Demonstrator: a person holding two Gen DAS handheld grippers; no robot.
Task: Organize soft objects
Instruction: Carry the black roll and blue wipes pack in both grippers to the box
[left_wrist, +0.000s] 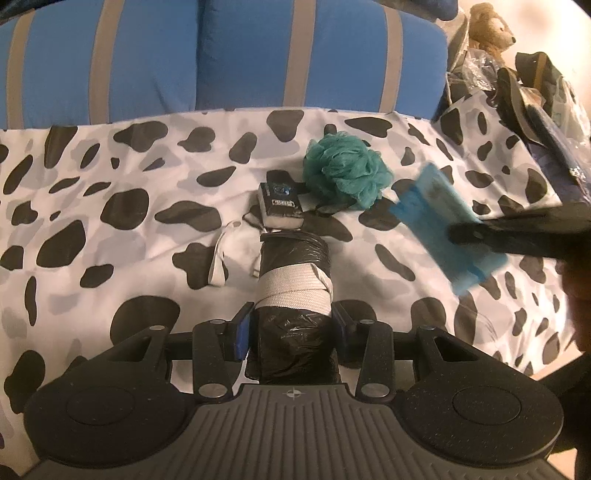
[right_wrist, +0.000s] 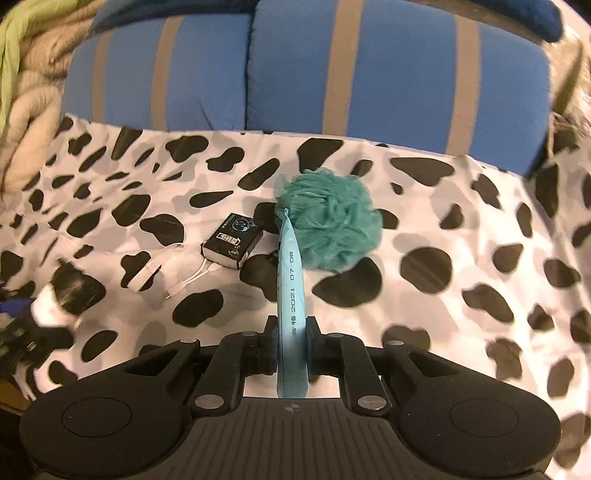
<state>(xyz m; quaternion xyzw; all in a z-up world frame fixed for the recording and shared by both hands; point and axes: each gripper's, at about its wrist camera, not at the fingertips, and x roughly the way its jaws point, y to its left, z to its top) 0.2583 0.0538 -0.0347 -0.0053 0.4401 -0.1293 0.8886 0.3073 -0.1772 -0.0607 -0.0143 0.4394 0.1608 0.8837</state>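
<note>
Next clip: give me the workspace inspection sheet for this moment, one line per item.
Surface: cow-print sheet, wrinkled.
Job's things: teal bath pouf lying on the sheet; black-wrapped roll with a white band; light blue packet.
Clutter: small black box beside the pouf; teddy bear and a pile of bags at far right.
Grippers: left gripper closed on the roll; right gripper closed on the packet, lifted off the sheet.
Cables: white cable by the box.
Surroundings: blue striped cushions behind.
</note>
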